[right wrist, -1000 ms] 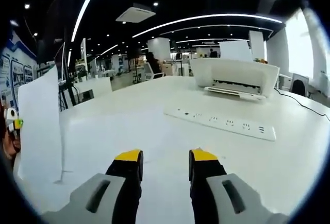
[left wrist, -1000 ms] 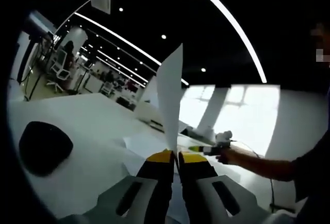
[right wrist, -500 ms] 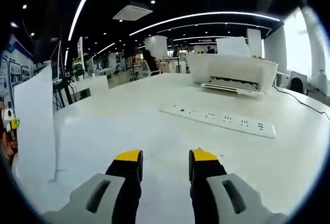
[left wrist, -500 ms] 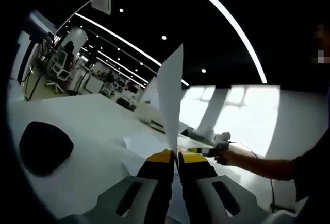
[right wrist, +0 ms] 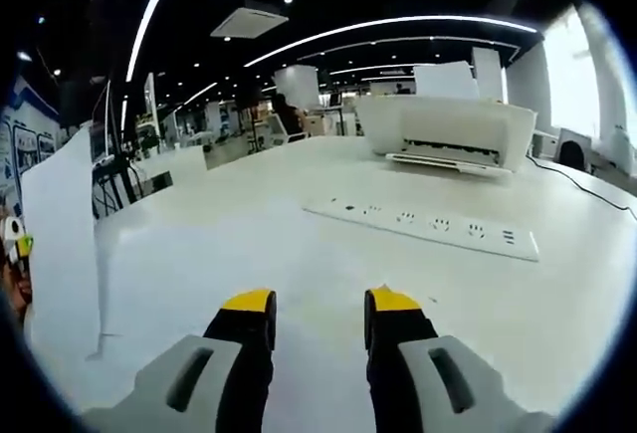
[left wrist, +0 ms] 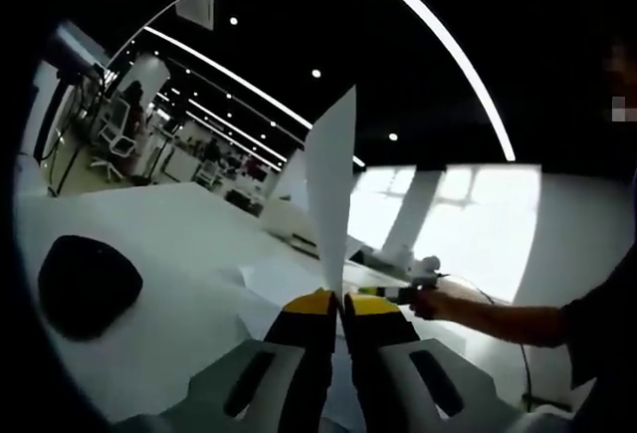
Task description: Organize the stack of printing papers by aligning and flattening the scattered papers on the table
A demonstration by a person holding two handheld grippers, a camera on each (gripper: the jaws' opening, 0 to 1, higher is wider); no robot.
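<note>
Pinching a sheet of paper (left wrist: 331, 189) between its 2 yellow-tipped jaws, the left gripper (left wrist: 337, 305) is basically clamped tight, with the sheet standing upright and tapering to a point against the dark ceiling. Just past the jaws, more white paper (left wrist: 274, 279) lies flat on the white table (left wrist: 149, 224), one corner a bit lifted. A black rounded object (left wrist: 85, 284) sits on the table off to the left in the left gripper view, can't tell what it is. On the right of that view a person's hand (left wrist: 430, 303) holds the other gripper low over the table.

Over in the right gripper view, the right gripper (right wrist: 318, 304) has its jaws spread apart with nothing between them, hovering over a flat sheet (right wrist: 209, 264) on the table. The upright sheet shows at the far left edge there too (right wrist: 60, 234). Further out, a white power strip (right wrist: 428, 227) lies across the table, and behind it sits a white printer (right wrist: 448, 129) with paper sticking up out of its top. Office chairs and ceiling light strips are way back in the room.
</note>
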